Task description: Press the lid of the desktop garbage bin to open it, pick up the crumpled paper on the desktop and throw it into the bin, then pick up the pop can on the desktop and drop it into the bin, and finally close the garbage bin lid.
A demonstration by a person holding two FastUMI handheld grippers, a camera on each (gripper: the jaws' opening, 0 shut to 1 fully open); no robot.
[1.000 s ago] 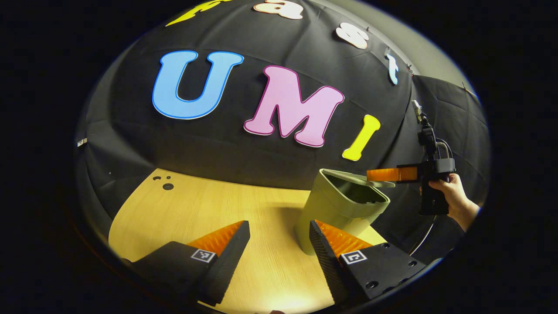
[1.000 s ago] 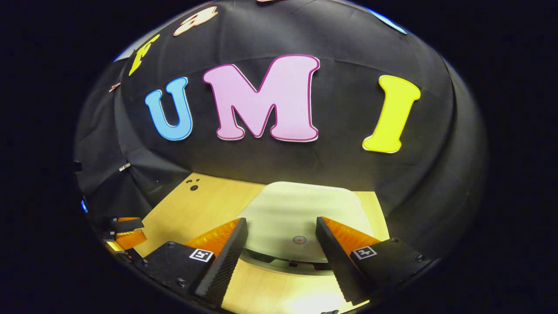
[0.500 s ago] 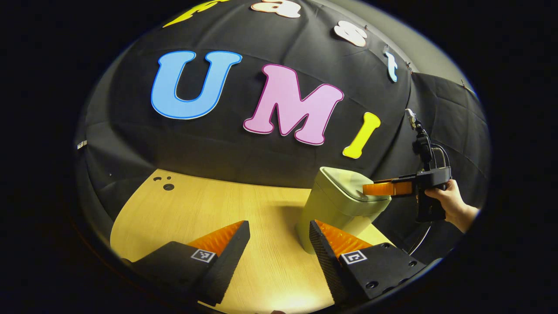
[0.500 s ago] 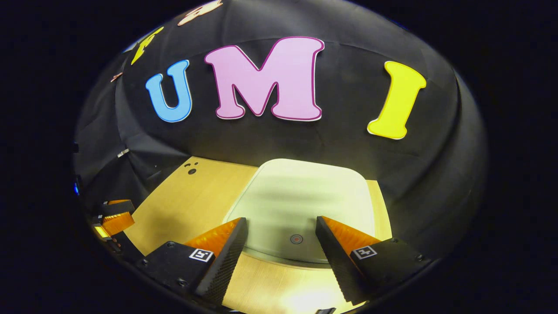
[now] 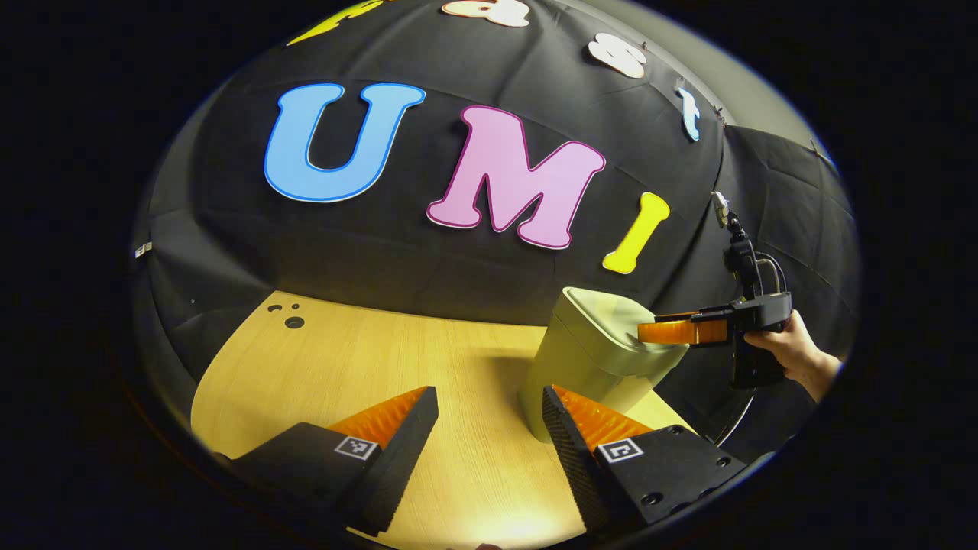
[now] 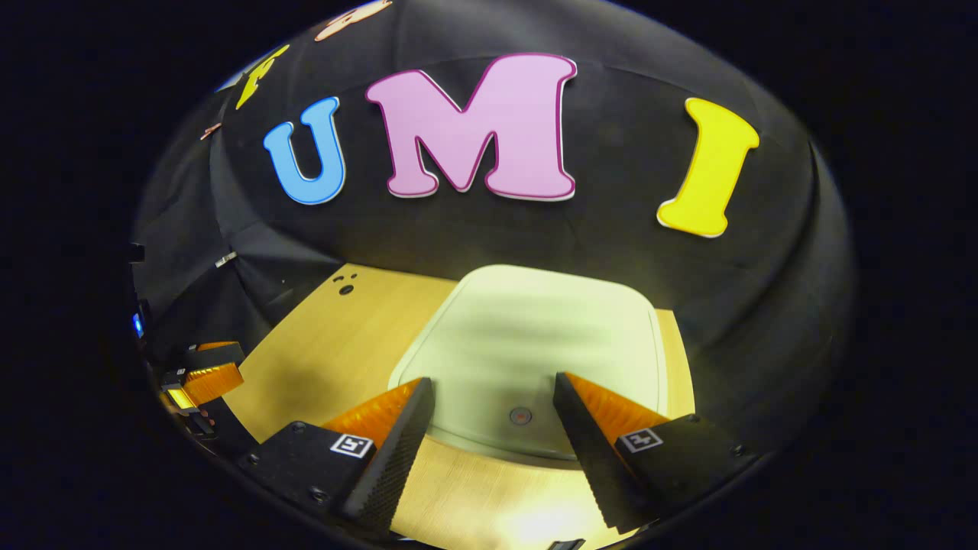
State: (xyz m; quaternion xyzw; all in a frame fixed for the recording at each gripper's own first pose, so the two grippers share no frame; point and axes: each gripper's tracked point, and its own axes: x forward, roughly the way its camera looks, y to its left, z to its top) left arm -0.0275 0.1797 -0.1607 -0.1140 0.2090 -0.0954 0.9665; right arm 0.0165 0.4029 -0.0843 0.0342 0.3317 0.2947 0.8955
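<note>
Green bin lid (image 6: 535, 336) lies flat under right gripper (image 6: 493, 389), both grippers' jaws spread, empty.

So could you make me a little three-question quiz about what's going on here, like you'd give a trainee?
1. True or false: the lid of the garbage bin is down.
2. Which gripper is over the lid: A) left gripper B) right gripper?
3. Fill in: both grippers' jaws stand ____, holding nothing.

Key: 1 true. 2 B; in the left gripper view it reaches over the bin's top, held by a hand. 3 open.
</note>
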